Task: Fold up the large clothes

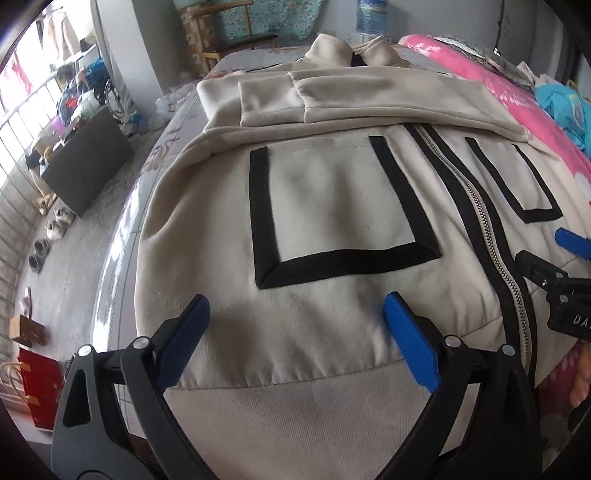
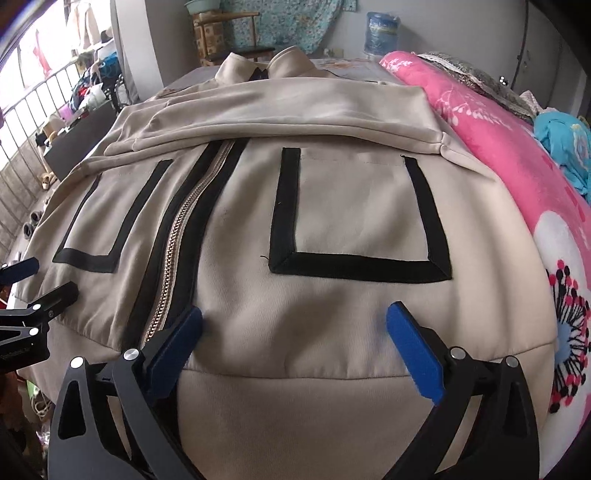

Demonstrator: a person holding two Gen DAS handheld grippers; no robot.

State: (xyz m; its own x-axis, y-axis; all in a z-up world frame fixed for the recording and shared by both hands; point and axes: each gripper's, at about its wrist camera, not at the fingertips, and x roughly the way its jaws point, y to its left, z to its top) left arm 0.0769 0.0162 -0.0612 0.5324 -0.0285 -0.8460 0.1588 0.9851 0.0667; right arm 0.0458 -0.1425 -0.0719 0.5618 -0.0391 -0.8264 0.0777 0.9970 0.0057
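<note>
Flat, the beige jacket (image 1: 332,206) lies zipped, sleeves folded across.

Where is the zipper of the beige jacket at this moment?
The zipper runs down the middle of the jacket, between its two black-edged pockets. In the left wrist view it lies right of centre; in the right wrist view, left of centre, beside the right gripper.

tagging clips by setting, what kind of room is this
Most likely a lived-in bedroom at home: the beige jacket lies spread on a bed beside a pink floral blanket, with shoes lined up on the floor and a wooden chair by the wall.
</note>
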